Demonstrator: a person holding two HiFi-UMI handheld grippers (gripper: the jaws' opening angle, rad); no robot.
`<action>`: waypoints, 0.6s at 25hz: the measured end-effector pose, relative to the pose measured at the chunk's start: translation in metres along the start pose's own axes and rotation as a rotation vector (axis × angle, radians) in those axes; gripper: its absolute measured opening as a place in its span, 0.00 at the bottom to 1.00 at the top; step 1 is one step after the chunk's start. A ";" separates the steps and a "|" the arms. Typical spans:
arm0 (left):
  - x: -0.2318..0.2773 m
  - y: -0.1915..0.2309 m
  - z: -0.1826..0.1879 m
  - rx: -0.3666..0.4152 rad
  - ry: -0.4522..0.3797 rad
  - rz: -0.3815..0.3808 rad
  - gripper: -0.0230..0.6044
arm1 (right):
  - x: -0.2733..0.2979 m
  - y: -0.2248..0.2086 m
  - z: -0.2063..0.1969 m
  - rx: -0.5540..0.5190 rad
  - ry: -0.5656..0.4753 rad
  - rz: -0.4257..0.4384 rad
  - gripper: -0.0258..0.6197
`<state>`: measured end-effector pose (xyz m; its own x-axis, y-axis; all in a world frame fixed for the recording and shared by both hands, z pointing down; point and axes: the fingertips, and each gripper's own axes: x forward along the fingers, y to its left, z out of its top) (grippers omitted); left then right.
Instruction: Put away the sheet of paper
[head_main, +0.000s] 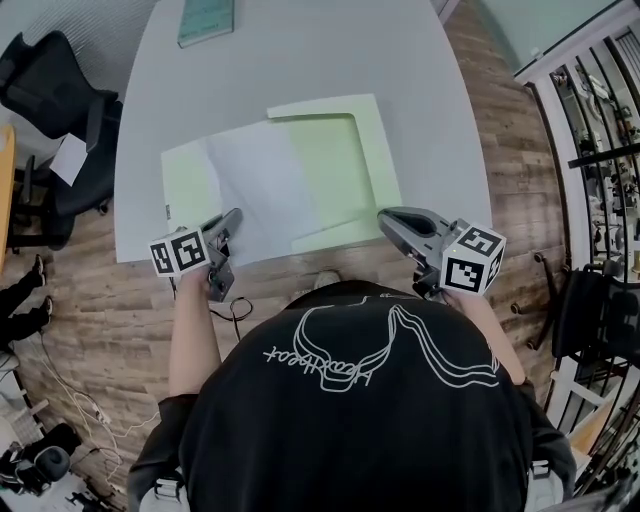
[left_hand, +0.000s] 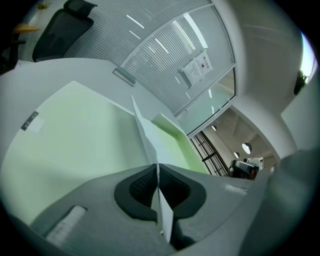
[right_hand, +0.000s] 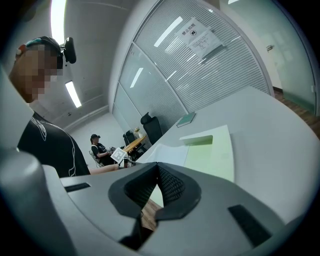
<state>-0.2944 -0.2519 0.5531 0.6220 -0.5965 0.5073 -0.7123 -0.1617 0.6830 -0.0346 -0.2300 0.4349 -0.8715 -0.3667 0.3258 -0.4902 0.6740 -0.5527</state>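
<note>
An open light-green folder lies flat on the grey table, with a white sheet of paper over its left half. My left gripper is at the sheet's near left corner and is shut on it. In the left gripper view the sheet runs edge-on between the pads of the left gripper, above the folder. My right gripper hovers at the folder's near right corner, shut and empty. In the right gripper view the right gripper points at the folder.
A teal book lies at the table's far edge. A black office chair stands left of the table and a metal railing runs along the right. A person sits at a desk in the background.
</note>
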 end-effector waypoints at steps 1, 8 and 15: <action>0.002 -0.002 0.000 -0.005 0.003 -0.008 0.05 | -0.001 -0.001 0.000 0.002 -0.003 -0.001 0.06; 0.023 -0.017 -0.006 -0.013 0.039 -0.016 0.05 | -0.007 -0.008 -0.003 0.023 -0.013 -0.019 0.06; 0.042 -0.036 -0.003 -0.035 0.054 -0.052 0.05 | -0.010 -0.012 -0.003 0.034 -0.027 -0.024 0.06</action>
<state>-0.2415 -0.2688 0.5512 0.6748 -0.5448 0.4978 -0.6677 -0.1634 0.7263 -0.0196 -0.2328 0.4404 -0.8591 -0.4004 0.3187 -0.5112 0.6429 -0.5704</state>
